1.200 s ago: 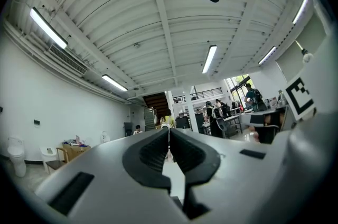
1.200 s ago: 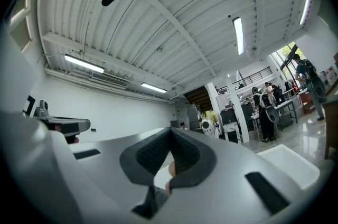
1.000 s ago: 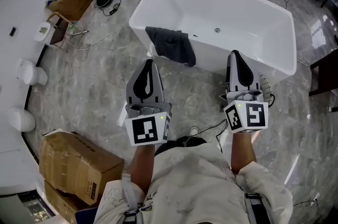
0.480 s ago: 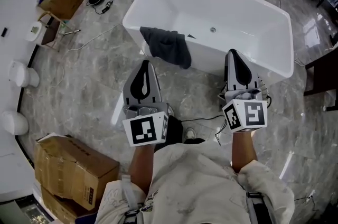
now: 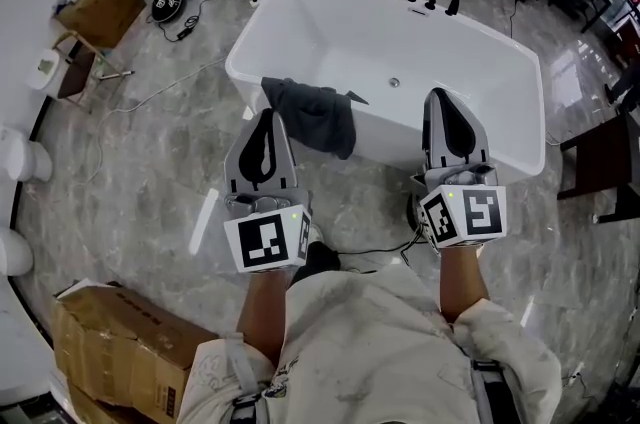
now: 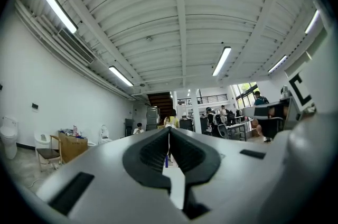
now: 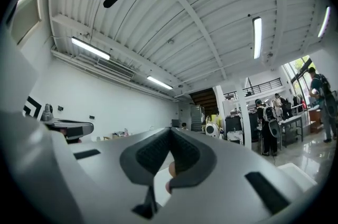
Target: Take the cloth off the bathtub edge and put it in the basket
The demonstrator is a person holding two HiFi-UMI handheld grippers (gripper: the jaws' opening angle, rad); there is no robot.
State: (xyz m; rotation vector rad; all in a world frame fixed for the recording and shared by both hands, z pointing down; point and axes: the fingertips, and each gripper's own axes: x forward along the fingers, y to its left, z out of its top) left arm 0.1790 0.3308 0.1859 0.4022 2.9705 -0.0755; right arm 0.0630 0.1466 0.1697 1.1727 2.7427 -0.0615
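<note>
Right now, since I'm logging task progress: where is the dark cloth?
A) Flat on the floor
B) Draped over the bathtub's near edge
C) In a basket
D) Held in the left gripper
B: the dark cloth hangs over the near rim of the white bathtub, and nothing holds it.

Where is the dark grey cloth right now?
In the head view, the dark grey cloth hangs over the white bathtub's near rim, toward its left end, just ahead of the left tool.
</note>
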